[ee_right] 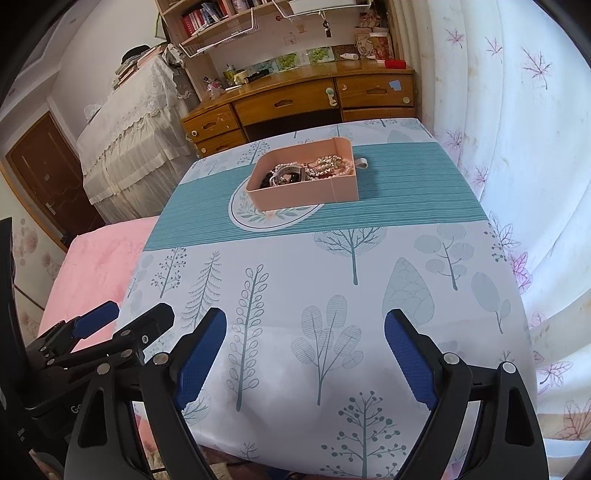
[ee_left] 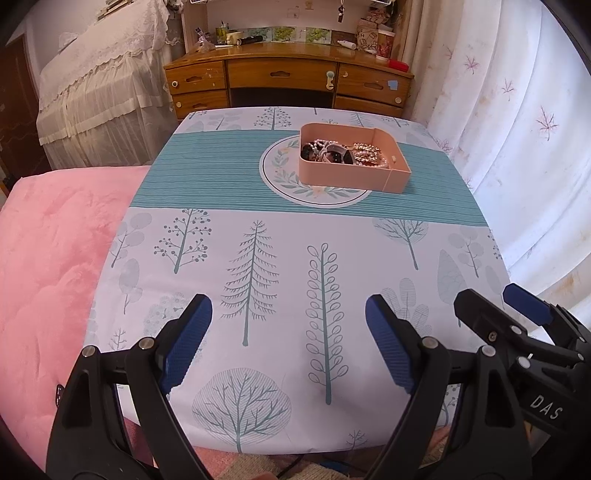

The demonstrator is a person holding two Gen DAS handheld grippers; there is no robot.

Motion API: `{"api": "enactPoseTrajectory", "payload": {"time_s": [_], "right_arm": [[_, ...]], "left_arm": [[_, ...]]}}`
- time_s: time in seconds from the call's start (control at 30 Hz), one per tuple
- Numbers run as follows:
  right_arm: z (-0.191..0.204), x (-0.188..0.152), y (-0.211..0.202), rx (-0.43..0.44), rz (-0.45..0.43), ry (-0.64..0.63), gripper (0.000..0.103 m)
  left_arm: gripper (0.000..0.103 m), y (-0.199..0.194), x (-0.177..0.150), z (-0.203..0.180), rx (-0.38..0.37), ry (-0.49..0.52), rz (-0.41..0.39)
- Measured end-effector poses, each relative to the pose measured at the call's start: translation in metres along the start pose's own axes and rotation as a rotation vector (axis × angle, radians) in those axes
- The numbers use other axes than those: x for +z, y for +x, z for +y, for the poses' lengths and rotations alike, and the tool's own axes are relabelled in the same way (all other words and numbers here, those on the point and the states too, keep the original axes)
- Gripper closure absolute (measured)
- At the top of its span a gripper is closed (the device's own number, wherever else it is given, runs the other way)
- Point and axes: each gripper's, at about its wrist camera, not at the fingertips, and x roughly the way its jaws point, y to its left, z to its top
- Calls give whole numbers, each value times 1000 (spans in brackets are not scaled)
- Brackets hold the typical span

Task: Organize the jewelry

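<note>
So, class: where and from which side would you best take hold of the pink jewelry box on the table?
Grip the pink jewelry box by its straight near wall, from above: one gripper finger inside, one outside. The wall is thin and upright; the top is open.

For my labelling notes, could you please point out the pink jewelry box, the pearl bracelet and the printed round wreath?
pink jewelry box (ee_left: pixel 343 176), left wrist view, front wall.
pearl bracelet (ee_right: pixel 347 169), right wrist view, bead strand.
printed round wreath (ee_left: pixel 284 181), left wrist view, leafy ring.

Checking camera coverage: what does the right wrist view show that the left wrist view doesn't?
Right wrist only: bookshelf, brown door, grey tab behind the box. Left wrist only: nothing notable. Both: pink box of jewelry on the tree-print tablecloth, wooden desk, pink blanket, left gripper and right gripper open, holding nothing.
</note>
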Motion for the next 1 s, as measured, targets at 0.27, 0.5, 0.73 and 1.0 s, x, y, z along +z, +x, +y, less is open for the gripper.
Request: {"api": "enactPoseTrajectory", "payload": {"time_s": [0.27, 0.5, 0.73, 1.0], "right_arm": [[0, -1, 2, 4, 3, 3, 14], [-1, 0, 3, 2, 6, 3, 14], [1, 1, 7, 2, 15, 2, 14], [3, 2, 16, -1, 25, 0, 14]], "left_arm": [[19, -2, 2, 1, 10, 7, -4], [19, 1, 3, 3, 13, 6, 1], [19, 2, 3, 4, 13, 7, -1], [19, 7, 4, 8, 13, 1, 8]]}}
